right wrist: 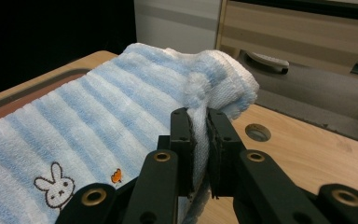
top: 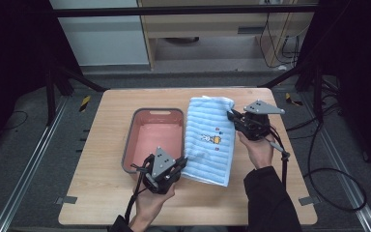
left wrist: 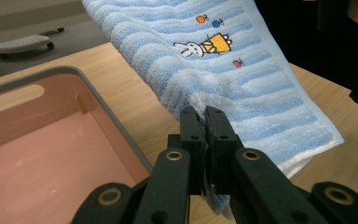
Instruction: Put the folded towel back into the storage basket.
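Two thin pinches: my left gripper and right gripper each clamp only an edge of the towel, so it could slip free and sag onto the desk instead of the bin at centre frame.

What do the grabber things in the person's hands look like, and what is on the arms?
Each gripper, left and right, is black, with two flat black jaws on hinged bars that have brass-coloured rings at the joints. A grey three-cornered plate with small dark dots sits on top of each. A black cable trails from each one. The right arm wears a dark sleeve.
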`<state>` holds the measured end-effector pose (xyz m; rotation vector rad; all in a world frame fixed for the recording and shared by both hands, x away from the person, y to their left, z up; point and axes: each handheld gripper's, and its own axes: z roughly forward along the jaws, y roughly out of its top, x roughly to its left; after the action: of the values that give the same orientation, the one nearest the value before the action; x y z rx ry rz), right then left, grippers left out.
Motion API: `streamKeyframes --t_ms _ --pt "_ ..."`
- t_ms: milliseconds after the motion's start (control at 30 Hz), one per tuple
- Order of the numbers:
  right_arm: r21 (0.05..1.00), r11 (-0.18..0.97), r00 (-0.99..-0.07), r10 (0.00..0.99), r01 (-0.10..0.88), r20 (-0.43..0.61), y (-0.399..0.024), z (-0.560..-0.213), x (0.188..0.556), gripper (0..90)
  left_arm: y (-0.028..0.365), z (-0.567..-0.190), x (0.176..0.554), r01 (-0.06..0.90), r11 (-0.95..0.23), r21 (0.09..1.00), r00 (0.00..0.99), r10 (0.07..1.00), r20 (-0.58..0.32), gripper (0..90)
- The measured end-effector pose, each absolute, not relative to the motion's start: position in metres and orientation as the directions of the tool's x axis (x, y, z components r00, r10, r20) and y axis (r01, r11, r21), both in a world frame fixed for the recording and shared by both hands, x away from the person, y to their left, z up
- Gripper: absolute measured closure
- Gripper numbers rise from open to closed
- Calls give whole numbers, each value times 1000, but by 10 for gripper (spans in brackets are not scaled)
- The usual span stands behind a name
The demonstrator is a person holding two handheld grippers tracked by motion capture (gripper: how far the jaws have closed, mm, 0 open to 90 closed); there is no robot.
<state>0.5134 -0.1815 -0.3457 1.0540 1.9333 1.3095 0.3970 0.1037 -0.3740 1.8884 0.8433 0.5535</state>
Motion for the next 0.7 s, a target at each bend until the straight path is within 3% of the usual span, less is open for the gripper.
streamKeyframes --t_ms 700 --pt "940 225 -578 815 256 -38 -122 -321 540 825 157 -357 403 300 -255 919 599 801 27 866"
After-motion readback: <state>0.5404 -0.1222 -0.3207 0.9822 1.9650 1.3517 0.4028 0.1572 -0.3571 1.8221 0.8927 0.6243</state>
